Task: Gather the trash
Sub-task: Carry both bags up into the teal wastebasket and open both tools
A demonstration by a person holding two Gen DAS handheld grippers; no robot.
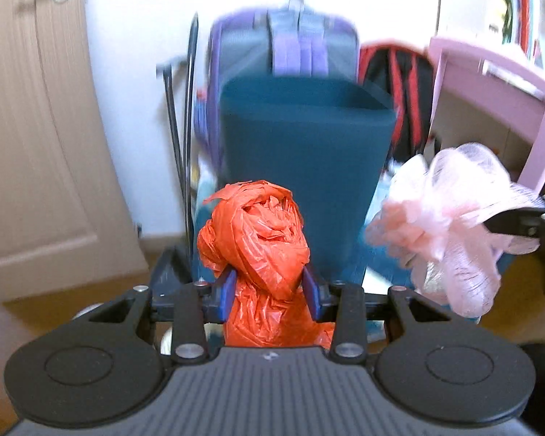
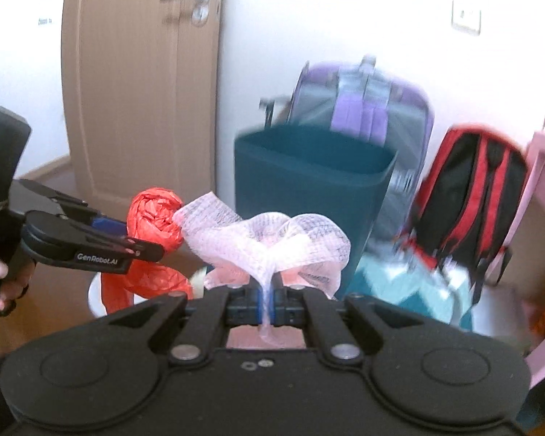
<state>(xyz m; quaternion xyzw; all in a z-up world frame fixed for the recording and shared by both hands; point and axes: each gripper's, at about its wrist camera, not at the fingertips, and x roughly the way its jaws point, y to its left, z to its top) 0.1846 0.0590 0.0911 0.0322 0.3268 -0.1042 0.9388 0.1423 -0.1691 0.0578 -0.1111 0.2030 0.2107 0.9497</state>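
My left gripper [image 1: 269, 289] pinched the orange bag [image 1: 258, 232] between its pads, my right gripper [image 2: 268, 299] clamped the pink mesh [image 2: 272, 239]; both hung before the teal bin [image 1: 305, 152]

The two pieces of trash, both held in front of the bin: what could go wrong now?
The pink mesh is pinched only by a thin strand in the right gripper, so it may slip out. The bulky orange bag in the left gripper might catch the teal bin rim. Released together, the two could tangle.
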